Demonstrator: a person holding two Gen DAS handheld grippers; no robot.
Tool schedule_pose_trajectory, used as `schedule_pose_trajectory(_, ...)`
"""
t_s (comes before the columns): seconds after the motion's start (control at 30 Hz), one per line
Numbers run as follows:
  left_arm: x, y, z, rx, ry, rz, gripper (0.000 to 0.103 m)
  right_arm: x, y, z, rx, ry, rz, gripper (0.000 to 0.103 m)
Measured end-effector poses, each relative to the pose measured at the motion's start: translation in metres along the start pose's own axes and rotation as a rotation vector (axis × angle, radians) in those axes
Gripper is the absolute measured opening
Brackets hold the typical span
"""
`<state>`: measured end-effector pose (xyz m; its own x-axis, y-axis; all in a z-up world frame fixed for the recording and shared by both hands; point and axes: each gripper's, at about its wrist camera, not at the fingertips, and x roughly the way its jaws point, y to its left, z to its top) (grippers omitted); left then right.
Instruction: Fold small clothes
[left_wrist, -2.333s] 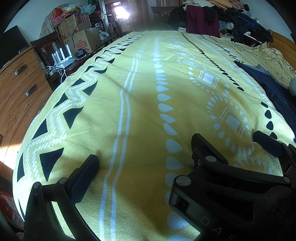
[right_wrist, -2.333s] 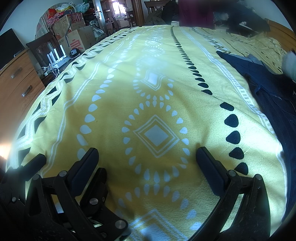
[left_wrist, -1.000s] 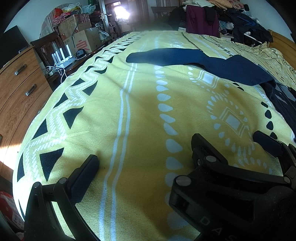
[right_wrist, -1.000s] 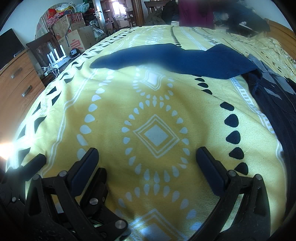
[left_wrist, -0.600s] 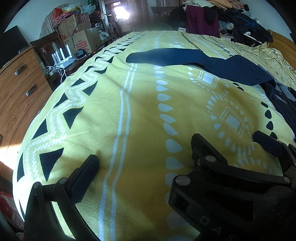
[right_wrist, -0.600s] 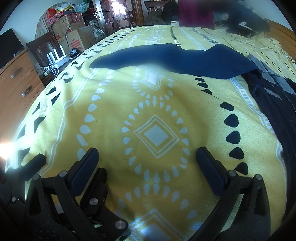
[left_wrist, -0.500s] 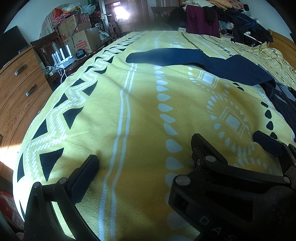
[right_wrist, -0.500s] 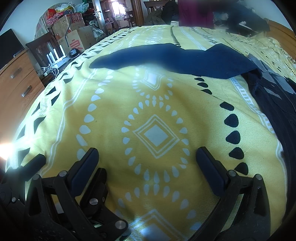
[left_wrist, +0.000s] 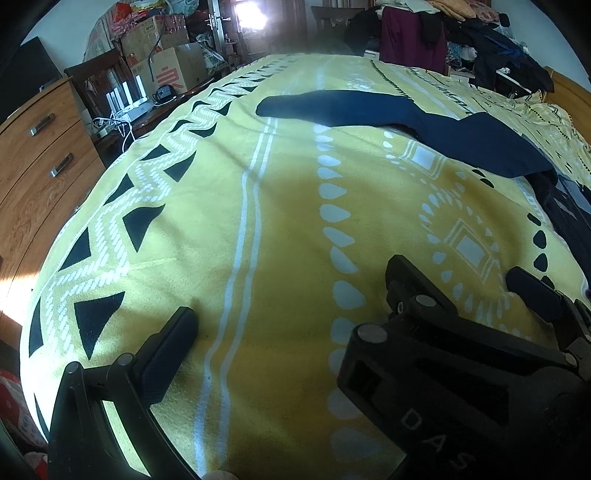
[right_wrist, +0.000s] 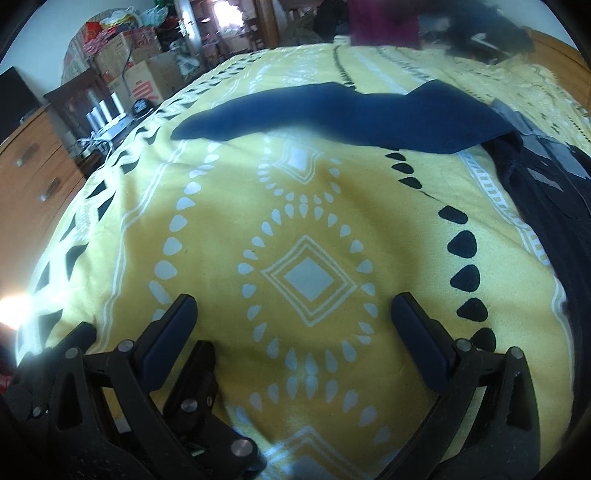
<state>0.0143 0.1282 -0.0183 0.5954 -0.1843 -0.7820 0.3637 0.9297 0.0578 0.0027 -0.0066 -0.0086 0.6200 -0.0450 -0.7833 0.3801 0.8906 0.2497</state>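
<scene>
We find a navy garment (left_wrist: 424, 118) lying flat and stretched out on the far half of the yellow patterned blanket (left_wrist: 280, 229), one long narrow limb tapering to a rounded end, the cloth widening toward the right, where it meets a heap of dark clothing (right_wrist: 546, 206) at the blanket's right edge. Both the left gripper (left_wrist: 291, 302) and the right gripper (right_wrist: 293, 315) stand wide apart and empty, low over the near blanket and well short of the garment, with bare blanket between; a wooden dresser (left_wrist: 40, 155) and cardboard boxes (left_wrist: 170, 70) sit beyond the left edge. Its long axis runs crosswise, narrow end pointing left.
</scene>
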Motion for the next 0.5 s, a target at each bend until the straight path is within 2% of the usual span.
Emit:
schedule_pose_trajectory(0.1, -0.002, 0.007, 0.0, -0.058, 0.0, -0.036, 0.103, -0.003, -0.014, 0.007, -0.014, 0.07, 0.132, 0.103)
schedule_pose_trajectory(0.2, -0.007, 0.015, -0.001, -0.123, 0.015, -0.078, 0.103, -0.006, -0.038, 0.011, -0.001, 0.1, 0.309, 0.103)
schedule_pose_trajectory(0.3, -0.009, 0.019, -0.003, -0.173, 0.007, -0.081, 0.103, -0.005, -0.05, 0.016, -0.039, 0.157, 0.445, 0.103)
schedule_pose_trajectory(0.5, -0.007, 0.003, -0.003, -0.162, 0.025, 0.016, 0.103, -0.012, -0.055, 0.023, -0.11, 0.257, 0.549, 0.103)
